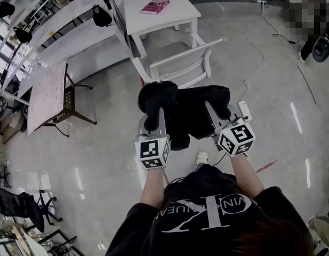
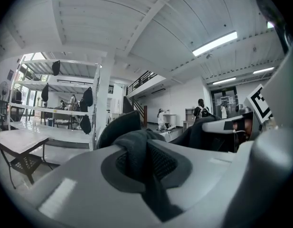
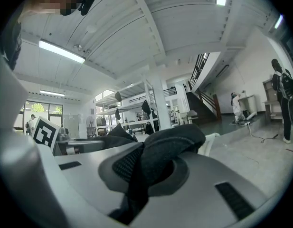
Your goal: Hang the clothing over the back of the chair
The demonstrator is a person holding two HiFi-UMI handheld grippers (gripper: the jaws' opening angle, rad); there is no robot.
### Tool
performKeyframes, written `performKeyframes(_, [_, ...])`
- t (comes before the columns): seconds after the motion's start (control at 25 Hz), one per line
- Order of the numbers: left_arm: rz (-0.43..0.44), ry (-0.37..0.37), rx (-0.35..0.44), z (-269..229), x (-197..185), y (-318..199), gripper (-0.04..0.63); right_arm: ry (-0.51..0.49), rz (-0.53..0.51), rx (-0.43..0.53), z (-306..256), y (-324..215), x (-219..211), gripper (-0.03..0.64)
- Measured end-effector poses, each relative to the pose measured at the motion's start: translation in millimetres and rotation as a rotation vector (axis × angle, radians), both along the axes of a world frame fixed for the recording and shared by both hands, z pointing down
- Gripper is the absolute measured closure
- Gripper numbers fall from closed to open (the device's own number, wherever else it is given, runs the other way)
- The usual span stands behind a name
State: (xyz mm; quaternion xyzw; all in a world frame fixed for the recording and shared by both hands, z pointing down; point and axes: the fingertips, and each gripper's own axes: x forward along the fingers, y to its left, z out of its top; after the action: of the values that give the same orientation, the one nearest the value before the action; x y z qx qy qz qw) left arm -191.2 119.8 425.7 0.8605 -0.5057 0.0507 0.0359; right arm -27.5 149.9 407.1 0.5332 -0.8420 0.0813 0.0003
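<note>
Left gripper (image 1: 152, 120) and right gripper (image 1: 214, 112), fingers clamped on a black fleece garment (image 1: 191, 116) spread left to right, face the white slatted chair (image 1: 180, 55) just beyond, far side.

White shelving racks (image 1: 63, 28) are lining a polished concrete floor (image 1: 100, 159), strip lights (image 2: 215, 42) are glowing, and a staircase (image 3: 203, 105) is rising to a mezzanine: a loft-like lab hall.
</note>
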Motion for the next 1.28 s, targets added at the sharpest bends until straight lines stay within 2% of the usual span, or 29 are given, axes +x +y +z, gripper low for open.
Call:
performKeyframes(0.4, [-0.009,-0.012,-0.004,-0.6,36.5,-36.4,0.555,-0.007,-0.010,-0.010,0.1,-39.6,36.2,0.580])
performKeyframes(0.68, [-0.039,-0.028,-0.018,4.3,52.8,-61.7,0.555,0.012,-0.056,-0.002,3.1,-69.1,48.2,0.580])
performKeyframes(1.28, [-0.041,-0.047,0.028,-6.1,83.2,-96.9,0.555,-0.015,-0.065,0.034,-7.4,-115.1,78.2,0.580])
